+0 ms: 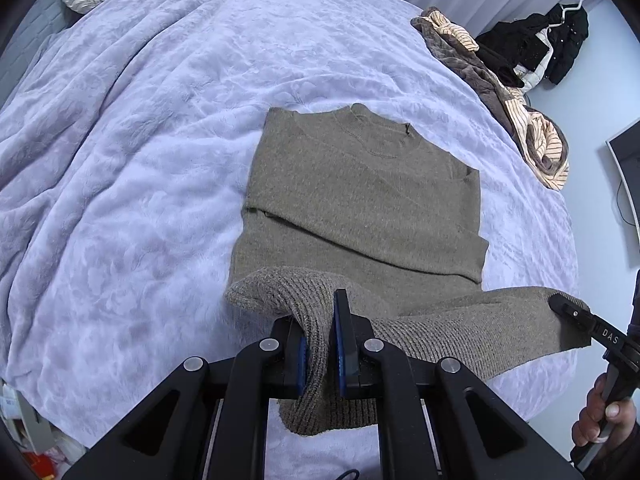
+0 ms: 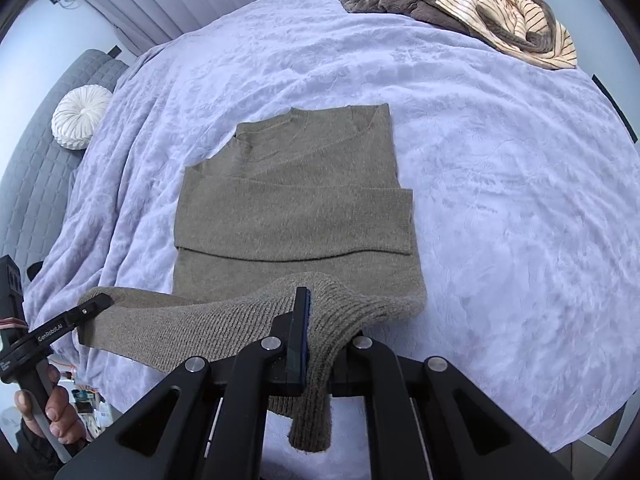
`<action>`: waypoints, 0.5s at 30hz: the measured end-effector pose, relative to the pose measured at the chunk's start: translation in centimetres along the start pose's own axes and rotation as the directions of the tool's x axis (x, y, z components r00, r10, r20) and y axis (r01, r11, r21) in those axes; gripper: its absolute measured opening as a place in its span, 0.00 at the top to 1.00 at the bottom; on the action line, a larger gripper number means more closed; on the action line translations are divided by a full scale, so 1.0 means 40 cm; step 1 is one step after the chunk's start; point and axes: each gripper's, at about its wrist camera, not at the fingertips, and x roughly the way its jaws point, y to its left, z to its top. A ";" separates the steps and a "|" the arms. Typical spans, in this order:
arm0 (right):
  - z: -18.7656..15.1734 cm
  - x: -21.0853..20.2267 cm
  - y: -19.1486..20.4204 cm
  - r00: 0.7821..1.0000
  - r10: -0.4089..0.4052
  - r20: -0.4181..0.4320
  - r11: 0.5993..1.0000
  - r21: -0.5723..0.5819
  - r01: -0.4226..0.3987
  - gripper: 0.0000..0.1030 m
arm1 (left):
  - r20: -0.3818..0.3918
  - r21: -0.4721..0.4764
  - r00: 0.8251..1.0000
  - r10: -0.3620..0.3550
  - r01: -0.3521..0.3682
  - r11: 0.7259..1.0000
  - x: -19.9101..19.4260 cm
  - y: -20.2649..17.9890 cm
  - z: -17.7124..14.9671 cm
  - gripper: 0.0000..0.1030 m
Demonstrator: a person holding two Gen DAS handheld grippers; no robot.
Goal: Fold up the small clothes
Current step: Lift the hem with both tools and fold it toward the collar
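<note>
One sweater (image 1: 360, 200) (hem lifted), two hand-held grippers, left hand-held gripper (image 1: 322, 344), right hand-held gripper (image 2: 316, 340), clamped.

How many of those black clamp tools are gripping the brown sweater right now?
2. The left gripper pinches the sweater's ribbed hem at its near left corner; the right gripper pinches the hem at the near right corner. None seem hidden.

Screen (image 1: 628, 176) — cut by edge

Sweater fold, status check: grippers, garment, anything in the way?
Left gripper and right gripper both shut on the sweater hem, lifted off the blanket. Sleeves folded in. Clothes pile at far edge, clear of the fold.
</note>
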 end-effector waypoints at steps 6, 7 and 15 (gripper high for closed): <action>0.029 0.008 0.031 0.999 -0.051 0.000 0.999 -0.003 0.051 0.94 | -0.009 0.022 1.000 -0.021 0.021 1.000 0.014 0.009 0.051 0.88; 0.036 0.009 0.036 0.998 -0.061 0.000 0.998 0.000 0.061 0.94 | -0.014 0.027 1.000 -0.024 0.024 0.999 0.020 0.010 0.061 0.88; 0.083 0.019 0.030 0.994 -0.106 -0.005 0.993 0.055 0.106 0.94 | -0.032 0.047 0.999 -0.033 0.034 0.998 0.048 -0.008 0.131 0.88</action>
